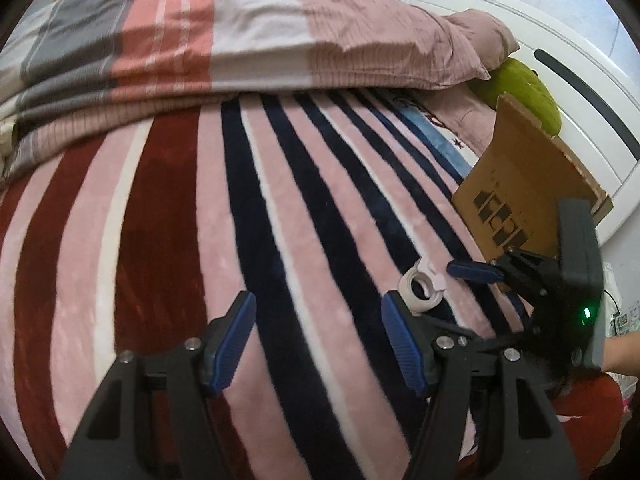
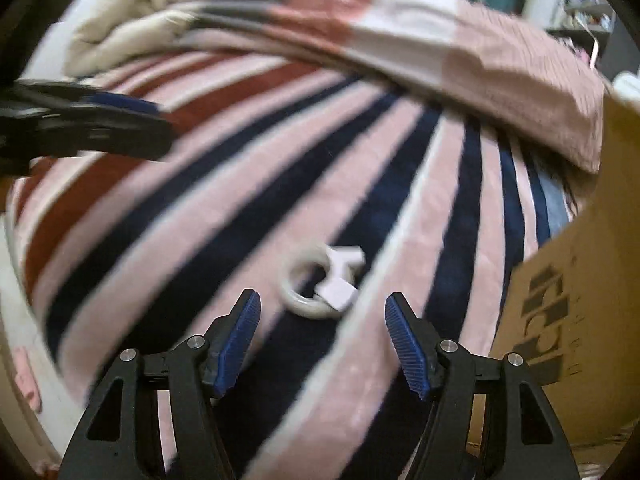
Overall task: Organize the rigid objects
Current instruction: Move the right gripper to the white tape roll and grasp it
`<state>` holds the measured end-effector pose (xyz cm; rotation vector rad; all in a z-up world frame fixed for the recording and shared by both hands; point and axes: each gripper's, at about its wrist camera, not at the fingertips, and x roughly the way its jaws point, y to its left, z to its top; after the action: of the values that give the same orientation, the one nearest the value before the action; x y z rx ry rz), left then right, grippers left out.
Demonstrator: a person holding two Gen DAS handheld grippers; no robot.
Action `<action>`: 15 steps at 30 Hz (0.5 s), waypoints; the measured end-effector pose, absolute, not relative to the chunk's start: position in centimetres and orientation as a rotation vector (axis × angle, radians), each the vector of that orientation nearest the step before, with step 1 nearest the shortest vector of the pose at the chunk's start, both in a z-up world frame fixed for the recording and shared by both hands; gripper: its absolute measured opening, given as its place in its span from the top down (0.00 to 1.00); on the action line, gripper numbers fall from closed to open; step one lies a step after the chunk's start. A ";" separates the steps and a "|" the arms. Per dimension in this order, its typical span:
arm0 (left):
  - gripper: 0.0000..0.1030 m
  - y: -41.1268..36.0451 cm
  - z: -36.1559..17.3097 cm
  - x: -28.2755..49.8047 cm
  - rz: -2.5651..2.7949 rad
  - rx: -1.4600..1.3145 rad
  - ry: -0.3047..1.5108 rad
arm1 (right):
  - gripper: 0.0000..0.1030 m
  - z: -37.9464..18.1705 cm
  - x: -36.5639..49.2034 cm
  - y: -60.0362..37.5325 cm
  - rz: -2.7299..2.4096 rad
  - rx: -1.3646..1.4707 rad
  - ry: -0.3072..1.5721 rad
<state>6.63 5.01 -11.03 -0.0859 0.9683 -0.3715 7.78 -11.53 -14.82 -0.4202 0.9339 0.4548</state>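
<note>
A small white ring-shaped plastic piece (image 2: 320,282) with a pale tab lies on the striped blanket (image 2: 224,184), just ahead of my right gripper (image 2: 322,300), which is open and empty, jaws wide apart. The right wrist view is blurred. In the left wrist view the same white ring (image 1: 422,286) lies beside the right pad of my left gripper (image 1: 318,304), which is open and empty above the blanket (image 1: 200,200). The right gripper (image 1: 476,270) shows there at the right, next to the ring. The left gripper (image 2: 120,108) appears at the far left of the right view.
A cardboard box (image 1: 520,184) stands on the bed at the right, also in the right wrist view (image 2: 572,300). A folded quilt (image 1: 240,40) lies across the far side. A green cushion (image 1: 524,88) and white headboard (image 1: 580,80) sit behind the box.
</note>
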 end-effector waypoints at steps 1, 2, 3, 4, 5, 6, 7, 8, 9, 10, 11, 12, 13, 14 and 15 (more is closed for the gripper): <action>0.40 5.0 -11.3 6.6 -0.372 -0.090 0.975 | 0.40 -15.3 8.2 -11.9 0.459 -0.404 0.943; 0.40 5.0 -11.5 6.5 -0.372 -0.092 0.981 | 0.40 -15.4 8.4 -12.2 0.465 -0.387 0.944; 0.40 4.9 -11.6 6.5 -0.371 -0.091 0.984 | 0.42 -15.4 8.6 -12.2 0.470 -0.374 0.941; 0.40 4.8 -11.7 6.4 -0.372 -0.090 0.987 | 0.48 -15.3 8.9 -12.3 0.476 -0.368 0.932; 0.40 4.7 -11.7 6.5 -0.375 -0.089 0.988 | 0.68 -15.3 8.9 -12.1 0.486 -0.378 0.919; 0.40 4.5 -11.7 6.5 -0.379 -0.087 0.990 | 0.79 -15.1 9.2 -11.8 0.491 -0.401 0.909; 0.40 4.2 -11.7 6.5 -0.386 -0.086 0.990 | 0.88 -14.9 9.1 -11.6 0.502 -0.410 0.903; 0.40 4.1 -11.6 6.6 -0.393 -0.085 0.989 | 0.89 -14.8 9.0 -11.4 0.519 -0.410 0.906; 0.40 3.9 -11.4 6.7 -0.401 -0.085 0.988 | 0.89 -14.6 8.9 -11.3 0.531 -0.404 0.903; 0.40 3.6 -11.2 6.6 -0.410 -0.085 0.984 | 0.89 -14.4 8.7 -11.2 0.542 -0.399 0.895; 0.40 3.5 -11.1 6.7 -0.414 -0.086 0.982 | 0.89 -14.2 8.6 -11.0 0.549 -0.402 0.891; 0.40 3.4 -11.0 6.7 -0.417 -0.086 0.979 | 0.89 -14.1 8.5 -10.8 0.554 -0.407 0.893; 0.40 3.2 -10.8 6.7 -0.418 -0.086 0.976 | 0.89 -14.1 8.6 -10.8 0.557 -0.407 0.907; 0.40 3.2 -10.8 6.7 -0.418 -0.087 0.975 | 0.89 -14.2 8.6 -10.8 0.554 -0.399 0.917; 0.40 3.3 -10.7 6.7 -0.419 -0.088 0.975 | 0.89 -14.2 8.6 -11.0 0.550 -0.387 0.926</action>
<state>6.73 3.25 -10.72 -0.0881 0.9747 -0.4193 8.57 -11.01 -14.19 -0.3871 0.9258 0.5497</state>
